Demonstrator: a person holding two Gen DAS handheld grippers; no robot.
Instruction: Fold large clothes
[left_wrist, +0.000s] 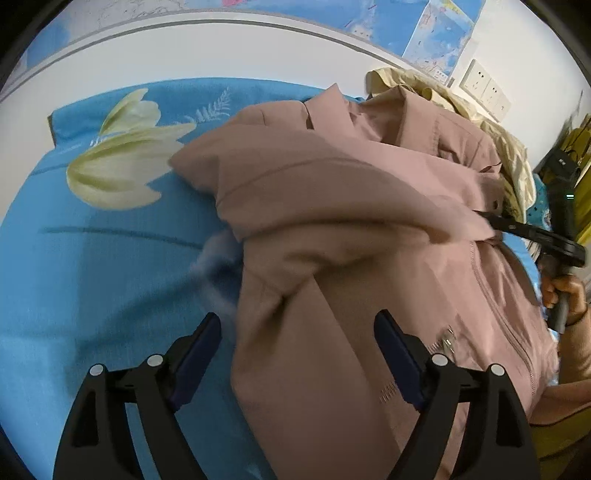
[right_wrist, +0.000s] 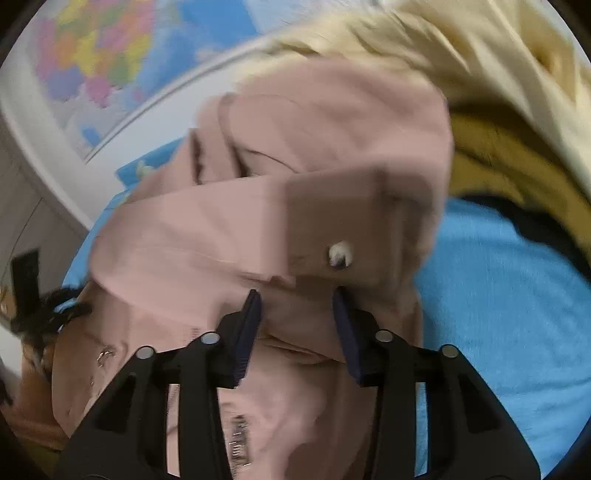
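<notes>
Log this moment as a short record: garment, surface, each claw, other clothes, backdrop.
garment: pink jacket, bunched, sleeve laid across its body, snap on the cuff
surface: blue floral sheet
left claw: open, above the jacket's edge, holding nothing
right claw: open, low over the jacket near the cuff
other clothes: cream garment and mustard garment piled behind the jacket
backdrop: white wall with maps, sockets
</notes>
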